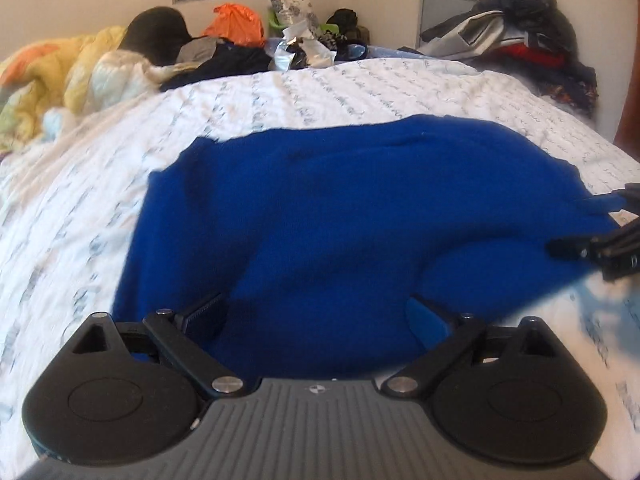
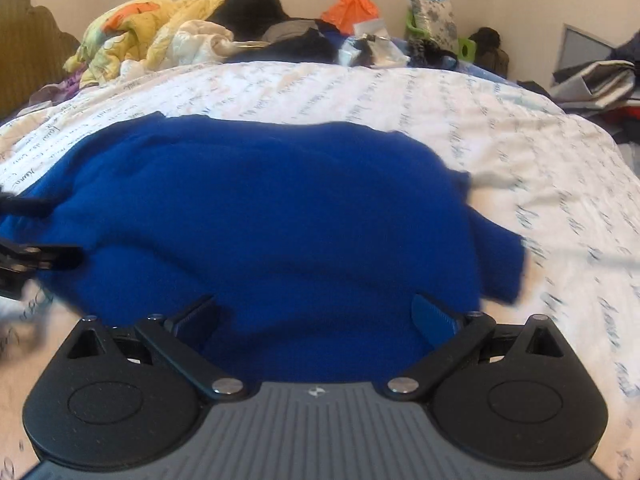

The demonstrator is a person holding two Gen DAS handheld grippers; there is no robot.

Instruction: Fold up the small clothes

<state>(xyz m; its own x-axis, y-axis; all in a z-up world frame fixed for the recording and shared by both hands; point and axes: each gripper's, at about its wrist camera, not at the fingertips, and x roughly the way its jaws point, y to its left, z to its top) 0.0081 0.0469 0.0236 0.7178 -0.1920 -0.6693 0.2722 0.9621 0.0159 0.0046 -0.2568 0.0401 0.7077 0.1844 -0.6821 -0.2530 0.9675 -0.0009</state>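
- The left claw [image 1: 316,316] has its jaws spread wide, with nothing pinched between them; its blue-padded fingers [image 1: 206,312] hang over the near part of the blue garment [image 1: 340,216], and whether the tips brush the cloth cannot be told.
- The right claw [image 2: 316,316] is likewise wide apart and grips nothing; its fingers [image 2: 434,316] also stand over the near edge of the garment, with only blue cloth showing between them.
- In the left wrist view the right claw's fingers come in from the right side, spread apart over the garment's right end; in the right wrist view the left claw's fingers come in from the left side over its left end.
- The blue garment lies spread on the bed [image 1: 360,84], close to the near edge, lying crosswise with soft wrinkles and a flap of cloth sticking out at its right end.
- The bed carries a white sheet with rows of grey-blue script.
- Along the far edge of the bed lie a yellow quilt [image 2: 152,28], an orange bag [image 1: 236,24], dark clothes and a patterned pillow [image 1: 292,8].
- At the far right corner sits a heap of dark clothes [image 1: 516,28].
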